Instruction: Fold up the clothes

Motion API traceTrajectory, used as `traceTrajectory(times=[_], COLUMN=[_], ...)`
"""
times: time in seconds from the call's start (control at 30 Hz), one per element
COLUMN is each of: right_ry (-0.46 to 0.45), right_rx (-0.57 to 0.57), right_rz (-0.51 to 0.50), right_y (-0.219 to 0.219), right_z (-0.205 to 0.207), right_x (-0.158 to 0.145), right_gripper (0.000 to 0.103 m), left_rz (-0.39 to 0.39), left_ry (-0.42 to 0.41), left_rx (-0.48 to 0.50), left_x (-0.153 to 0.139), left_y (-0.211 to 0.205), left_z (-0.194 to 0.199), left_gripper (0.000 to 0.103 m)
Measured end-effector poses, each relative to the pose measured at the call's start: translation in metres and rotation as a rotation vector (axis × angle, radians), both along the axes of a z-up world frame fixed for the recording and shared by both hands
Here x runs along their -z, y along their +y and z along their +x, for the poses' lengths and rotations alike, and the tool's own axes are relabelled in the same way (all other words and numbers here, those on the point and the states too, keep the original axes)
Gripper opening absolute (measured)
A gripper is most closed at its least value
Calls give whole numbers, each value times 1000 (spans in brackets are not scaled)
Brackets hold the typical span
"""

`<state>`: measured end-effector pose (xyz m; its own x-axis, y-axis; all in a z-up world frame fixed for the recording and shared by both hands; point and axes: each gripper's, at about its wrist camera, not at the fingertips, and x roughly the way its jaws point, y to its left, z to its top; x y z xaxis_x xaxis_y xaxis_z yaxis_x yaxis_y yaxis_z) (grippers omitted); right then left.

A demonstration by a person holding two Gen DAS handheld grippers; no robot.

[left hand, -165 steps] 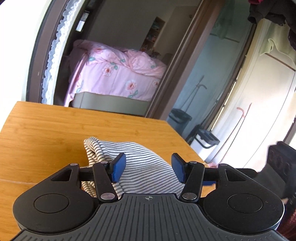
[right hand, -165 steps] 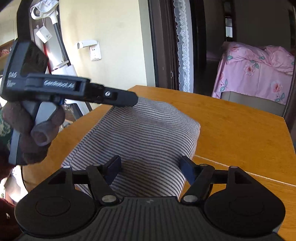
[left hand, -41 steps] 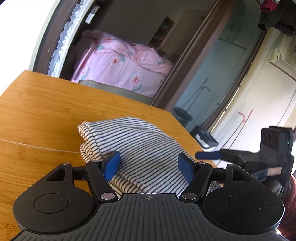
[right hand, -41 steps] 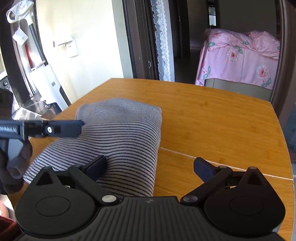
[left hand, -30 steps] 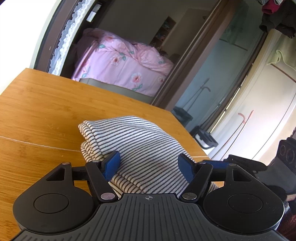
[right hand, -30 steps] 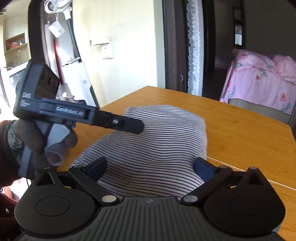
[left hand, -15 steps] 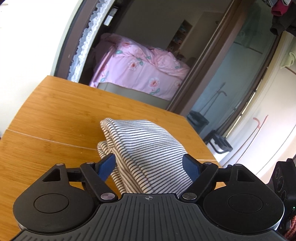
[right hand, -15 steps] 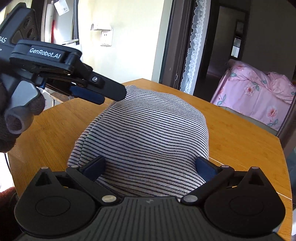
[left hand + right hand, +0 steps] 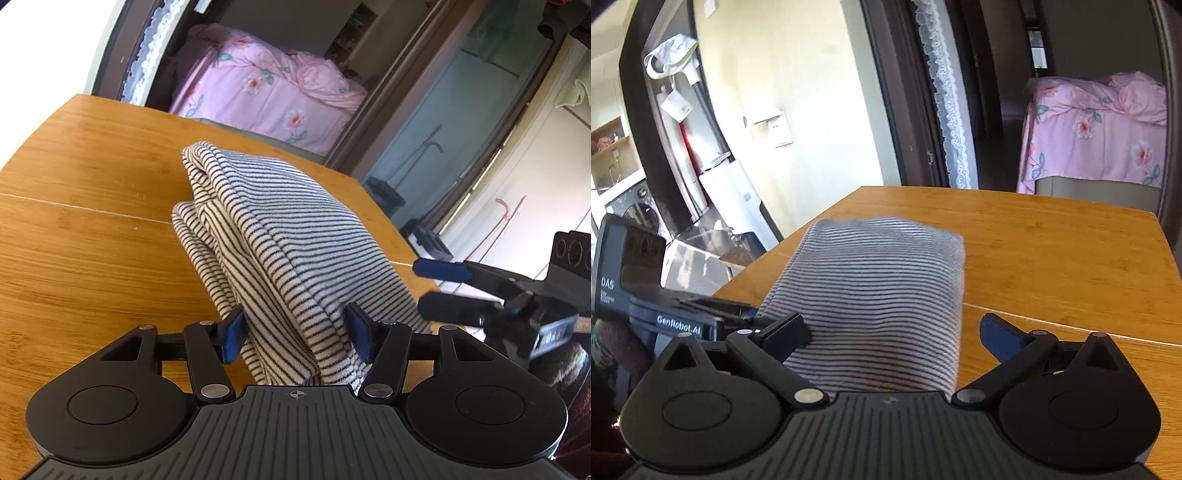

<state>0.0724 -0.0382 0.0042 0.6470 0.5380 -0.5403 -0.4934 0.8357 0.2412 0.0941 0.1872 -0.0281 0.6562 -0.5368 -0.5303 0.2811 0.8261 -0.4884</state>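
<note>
A folded black-and-white striped garment (image 9: 280, 229) lies on the wooden table (image 9: 92, 184). In the left wrist view my left gripper (image 9: 297, 334) has the garment's near end bunched between its blue pads; its jaws are closing and both pads touch the cloth. My right gripper (image 9: 432, 286) shows at the right, by the garment's far side. In the right wrist view the garment (image 9: 882, 280) lies between the wide fingers of my right gripper (image 9: 894, 332). Its jaws are closing slightly, and the right pad stands apart from the cloth. The left gripper (image 9: 738, 314) sits low at the garment's left edge.
A bed with pink floral bedding (image 9: 273, 88) stands beyond the doorway. The table's (image 9: 1052, 251) right edge drops off beside black bins (image 9: 384, 192) on the floor. A white appliance (image 9: 735, 199) stands by the left wall. A gloved hand (image 9: 620, 347) holds the left gripper.
The left jaws have narrowed onto the garment's near end. The right gripper has come back into the left wrist view. In the right wrist view the left gripper has dropped to the cloth's edge.
</note>
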Motion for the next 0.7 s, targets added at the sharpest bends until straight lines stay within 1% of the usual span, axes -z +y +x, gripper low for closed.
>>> traceTrajectory(times=[0.03,0.07,0.1,0.23,0.3,0.33,0.37,0.4,0.57,0.63,0.67,0.7], right_ry=[12,23,45,94,132,138,145,150,-11,-16,-4,10], right_rx=[14,28,38,86,113,108,103,97,-8,32,50,67], right_rz=[17,34,49,84,114,147,180,211,93,-10,-34,-56], right_y=[-3,-6,-7,-3,-2,-1,-1,0,24,30,28,26], right_z=[5,11,16,45,62,66,70,74,46,43,43,43], right_x=[-1,-2,-1,15,24,25,27,27,3,11,16,21], right_gripper=[89,76,75,75,80,80,75,62,59,59,61,70], left_rz=[0,-2,-3,2,11,16,21,27,86,113,121,129], left_ry=[-2,-2,-1,-2,-4,-6,-7,-9,-35,-49,-54,-58], left_rx=[0,-1,-3,-2,0,0,1,0,2,-1,-1,-1], left_x=[1,3,3,4,4,4,4,4,4,2,2,2], left_y=[-1,-1,-2,-2,-3,-3,-4,-5,-12,-17,-19,-21], left_z=[0,0,1,1,1,1,1,1,-4,-6,-7,-8], left_gripper=[61,62,62,62,62,62,62,63,66,67,67,68])
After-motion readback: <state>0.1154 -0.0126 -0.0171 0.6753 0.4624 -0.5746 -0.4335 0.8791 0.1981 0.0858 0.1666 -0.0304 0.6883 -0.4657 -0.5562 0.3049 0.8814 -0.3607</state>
